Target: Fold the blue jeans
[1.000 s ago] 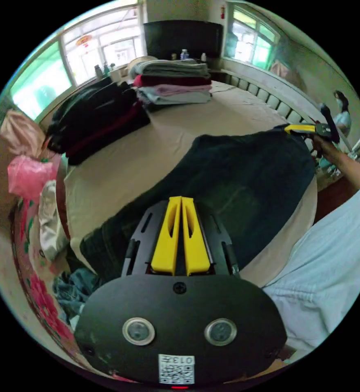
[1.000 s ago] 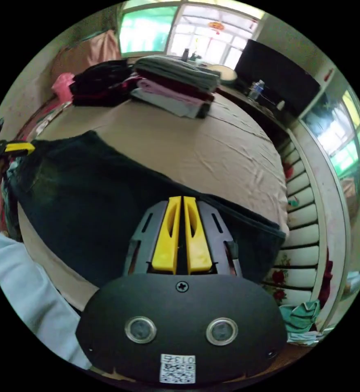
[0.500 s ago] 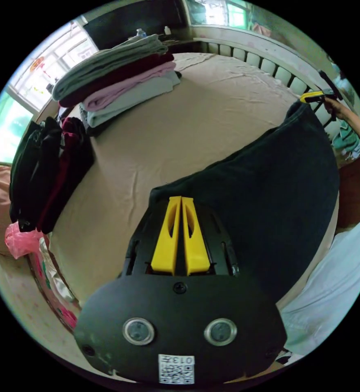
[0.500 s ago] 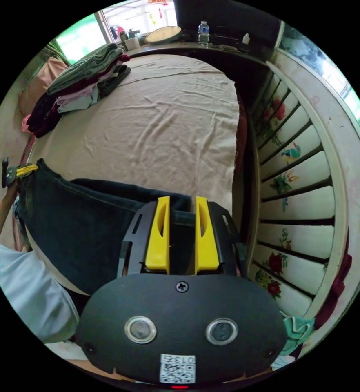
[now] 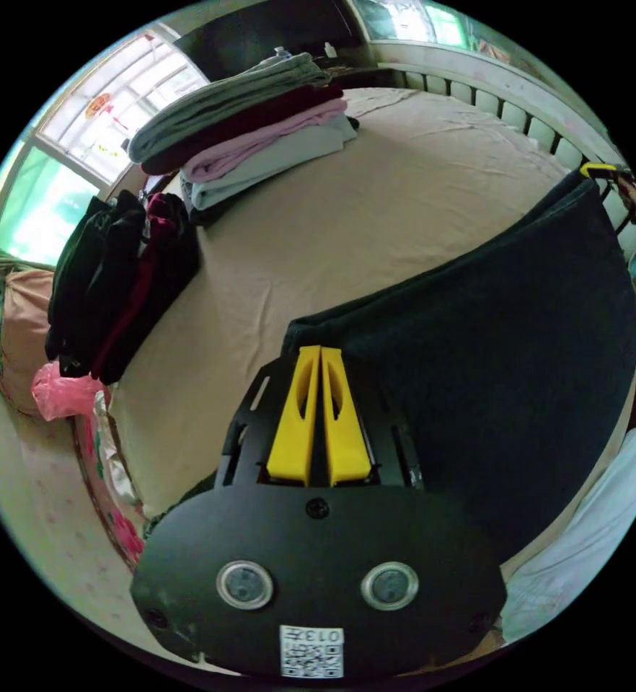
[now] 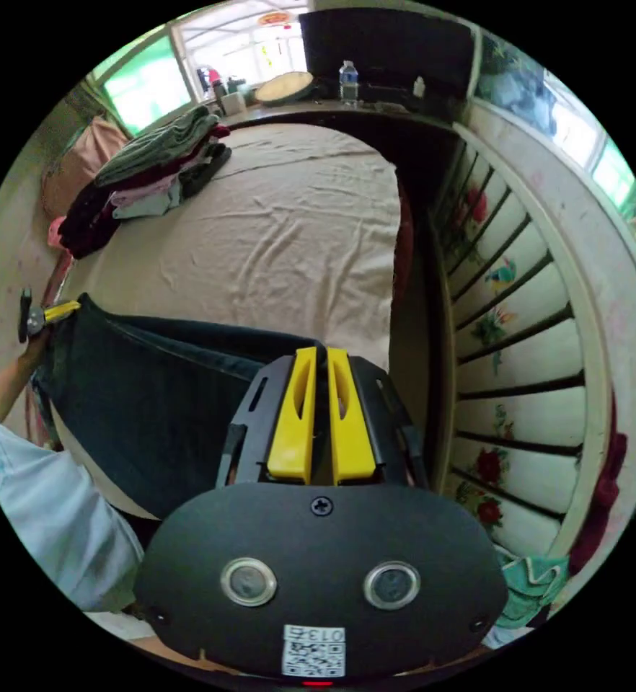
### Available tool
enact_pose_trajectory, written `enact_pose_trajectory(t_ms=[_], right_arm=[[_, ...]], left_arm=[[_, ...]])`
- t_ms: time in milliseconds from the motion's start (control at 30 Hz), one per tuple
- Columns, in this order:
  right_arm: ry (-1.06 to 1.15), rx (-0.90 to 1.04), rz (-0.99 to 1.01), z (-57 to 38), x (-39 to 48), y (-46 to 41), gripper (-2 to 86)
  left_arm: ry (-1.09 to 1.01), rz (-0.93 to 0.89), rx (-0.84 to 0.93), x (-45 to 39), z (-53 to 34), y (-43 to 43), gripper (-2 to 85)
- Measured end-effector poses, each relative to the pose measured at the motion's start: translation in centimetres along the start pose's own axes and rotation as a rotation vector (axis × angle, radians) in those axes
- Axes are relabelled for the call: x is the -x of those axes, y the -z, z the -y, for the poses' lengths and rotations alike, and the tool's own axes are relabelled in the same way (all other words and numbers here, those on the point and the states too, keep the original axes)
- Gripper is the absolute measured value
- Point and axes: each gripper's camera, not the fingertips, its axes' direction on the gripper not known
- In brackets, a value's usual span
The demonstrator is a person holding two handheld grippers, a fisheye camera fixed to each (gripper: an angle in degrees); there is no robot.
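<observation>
Jeans (image 5: 491, 360) stretched along the bed's (image 5: 376, 209) near edge, left tongs (image 5: 321, 353) clenched on one end, right tongs (image 6: 321, 357) on the other at 3 o'clock; folding seems barely begun.

Jeans (image 5: 491, 346): dark matt denim cloth. Bed sheet (image 6: 289, 238): tan, wrinkled cloth. Left tool (image 5: 321, 353) jaws: smooth yellow plastic on matt black body.

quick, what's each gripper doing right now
left gripper: closed on an edge of the dark blue denim jeans
right gripper: closed on the jeans' other end
</observation>
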Motion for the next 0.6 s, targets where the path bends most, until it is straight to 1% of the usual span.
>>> enact_pose_trajectory(t_ms=[67,167,233,300,367,400,433,467,533,600], right_arm=[[-0.019,0.042,0.020,-0.7,-1.7,-2.6,3.7],[-0.030,0.025,0.040,-0.8,-3.5,-4.2,5.1],[-0.108,-0.054,-0.002,-1.7,-5.6,-2.8,5.9],[-0.161,-0.213,-0.004,-4.4,-8.2,0.3,7.6],[-0.162,-0.211,0.018,-6.1,-9.4,0.6,8.9],[-0.131,-0.182,0.035,-7.0,-9.6,-0.1,9.7],[-0.114,-0.171,0.039,-7.4,-9.6,-0.6,10.0],[-0.090,-0.158,0.053,-8.0,-9.6,-1.6,10.6],[-0.070,-0.147,0.105,-8.5,-9.8,-3.3,11.0],[-0.048,-0.122,0.149,-8.8,-10.2,-5.3,10.0]], left_arm=[[0.057,-0.031,-0.029,-0.4,1.4,1.1,-0.4],[0.081,-0.057,0.008,-1.1,4.2,2.7,-0.2],[0.088,-0.038,0.025,-1.8,5.9,4.1,0.0],[0.088,-0.012,-0.045,-2.8,7.8,6.5,0.4],[-0.015,-0.064,-0.183,-5.7,11.3,9.6,1.4],[-0.061,-0.089,-0.204,-6.8,12.4,10.2,1.9],[-0.176,-0.132,-0.224,-9.2,14.6,11.0,2.8],[-0.280,-0.158,-0.226,-11.7,16.7,11.6,3.9],[-0.413,-0.187,-0.217,-15.0,19.3,12.1,5.2],[-0.518,-0.200,-0.161,-17.6,21.5,11.9,5.9]])
